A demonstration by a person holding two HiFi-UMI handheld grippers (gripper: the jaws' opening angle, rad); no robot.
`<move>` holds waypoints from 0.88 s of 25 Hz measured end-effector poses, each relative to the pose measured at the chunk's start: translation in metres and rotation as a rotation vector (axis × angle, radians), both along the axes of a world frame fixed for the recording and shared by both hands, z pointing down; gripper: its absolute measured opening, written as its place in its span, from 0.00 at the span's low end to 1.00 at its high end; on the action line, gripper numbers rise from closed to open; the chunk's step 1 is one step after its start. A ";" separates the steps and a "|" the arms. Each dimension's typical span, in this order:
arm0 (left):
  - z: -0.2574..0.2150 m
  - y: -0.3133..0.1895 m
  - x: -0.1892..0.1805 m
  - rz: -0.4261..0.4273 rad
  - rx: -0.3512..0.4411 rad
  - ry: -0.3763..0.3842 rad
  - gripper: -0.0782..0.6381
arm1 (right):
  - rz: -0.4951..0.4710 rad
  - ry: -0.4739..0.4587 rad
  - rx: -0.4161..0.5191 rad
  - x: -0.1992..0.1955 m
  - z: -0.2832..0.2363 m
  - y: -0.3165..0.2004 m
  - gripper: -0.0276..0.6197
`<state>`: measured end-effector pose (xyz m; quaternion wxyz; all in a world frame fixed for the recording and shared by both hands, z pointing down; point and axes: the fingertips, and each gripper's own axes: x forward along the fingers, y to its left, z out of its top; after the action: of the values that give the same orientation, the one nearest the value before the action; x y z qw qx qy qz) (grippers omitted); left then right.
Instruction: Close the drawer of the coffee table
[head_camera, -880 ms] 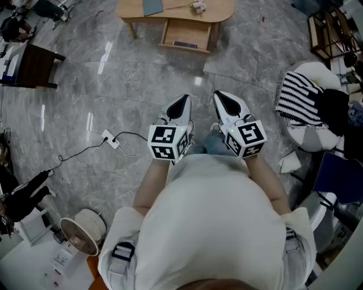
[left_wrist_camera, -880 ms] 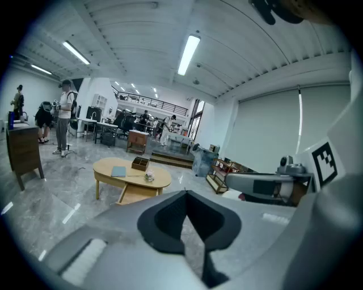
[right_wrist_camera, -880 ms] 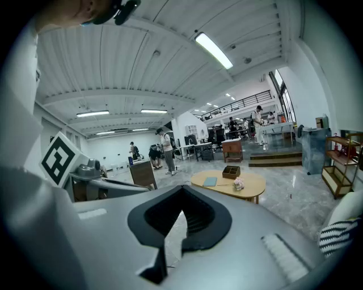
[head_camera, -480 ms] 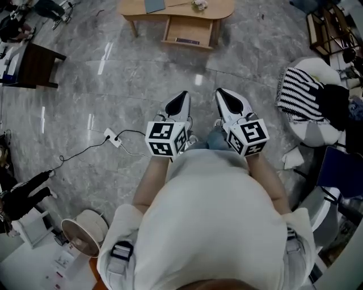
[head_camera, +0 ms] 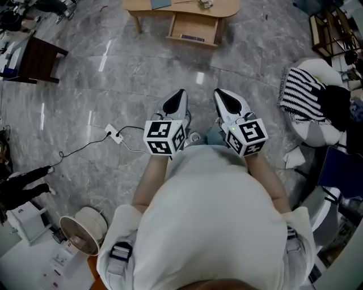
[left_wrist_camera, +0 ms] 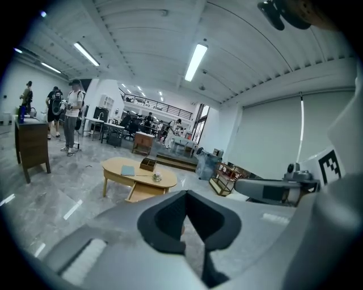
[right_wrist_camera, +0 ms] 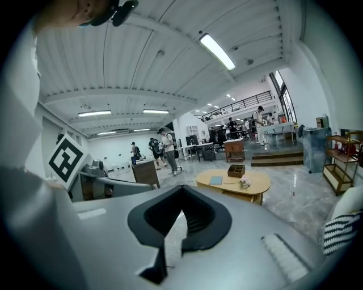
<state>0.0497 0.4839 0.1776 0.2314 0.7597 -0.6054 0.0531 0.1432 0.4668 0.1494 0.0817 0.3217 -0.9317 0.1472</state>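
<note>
Left gripper (head_camera: 180, 95): jaws together, gripping nothing. Right gripper (head_camera: 220, 95): jaws together, likewise empty. In the head view both sit side by side at centre frame, tips pointing toward the top edge, above the grey marble floor (head_camera: 142, 73). The coffee table (head_camera: 224, 8) stands at top centre, well apart from both grippers. Its drawer (head_camera: 193, 25) is pulled out toward them, with a dark flat item (head_camera: 193, 38) inside. A white power strip (head_camera: 112, 136) lies on the floor left of the left gripper.
</note>
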 end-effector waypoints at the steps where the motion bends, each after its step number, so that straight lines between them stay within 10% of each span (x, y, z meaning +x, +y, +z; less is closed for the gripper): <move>1: 0.002 0.001 -0.002 -0.002 -0.005 -0.002 0.11 | 0.000 -0.002 -0.007 -0.001 0.001 0.000 0.04; 22: 0.009 -0.131 -0.060 -0.088 -0.012 0.038 0.11 | -0.116 -0.070 0.013 -0.054 -0.011 -0.145 0.04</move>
<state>-0.0100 0.3533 0.1868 0.2498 0.7318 -0.6332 0.0320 0.0887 0.3214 0.1383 0.0552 0.2622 -0.9521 0.1474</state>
